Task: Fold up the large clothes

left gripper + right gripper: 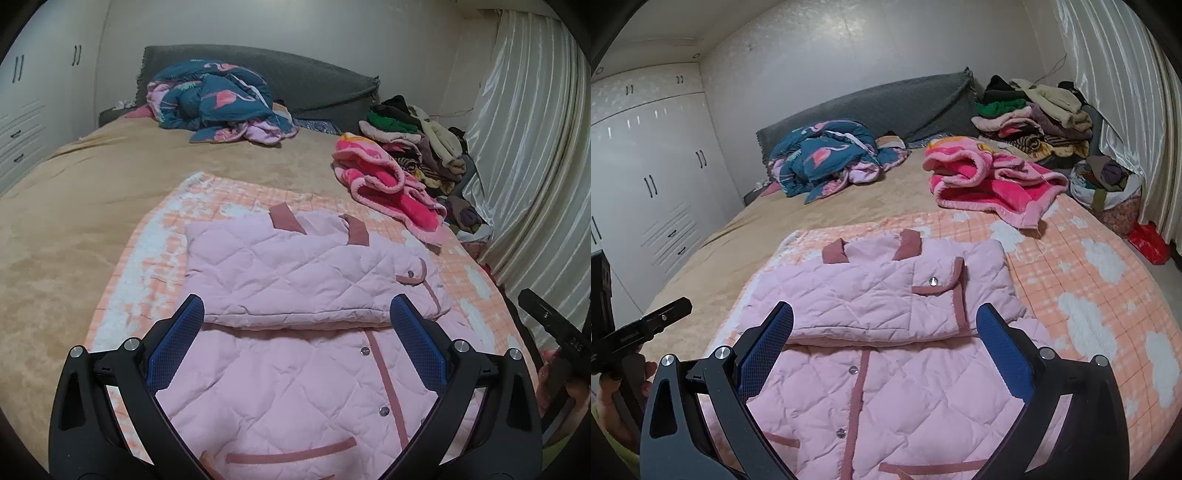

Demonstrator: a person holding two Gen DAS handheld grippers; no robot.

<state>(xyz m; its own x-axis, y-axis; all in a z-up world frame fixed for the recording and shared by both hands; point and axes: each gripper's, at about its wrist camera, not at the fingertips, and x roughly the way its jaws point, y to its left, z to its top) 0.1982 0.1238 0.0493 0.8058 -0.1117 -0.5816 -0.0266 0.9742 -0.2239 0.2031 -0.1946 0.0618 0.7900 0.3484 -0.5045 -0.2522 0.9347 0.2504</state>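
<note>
Both jaws stand wide apart here, nothing between them. The left hand-held gripper (295,314) hovers over the pale pink quilted jacket with dusty-rose trim (295,376), and the right hand-held gripper (884,321) hangs above the same garment from the other side. The jacket lies flat on a peach-and-white checked blanket (1089,280) spread over the tan-covered bed (74,206), its upper part folded down over the lower, snap buttons showing along the front. Further back sit a bright pink fleece robe (990,181), a teal flamingo-print quilt (214,99) and a stack of folded clothes (1034,118).
</note>
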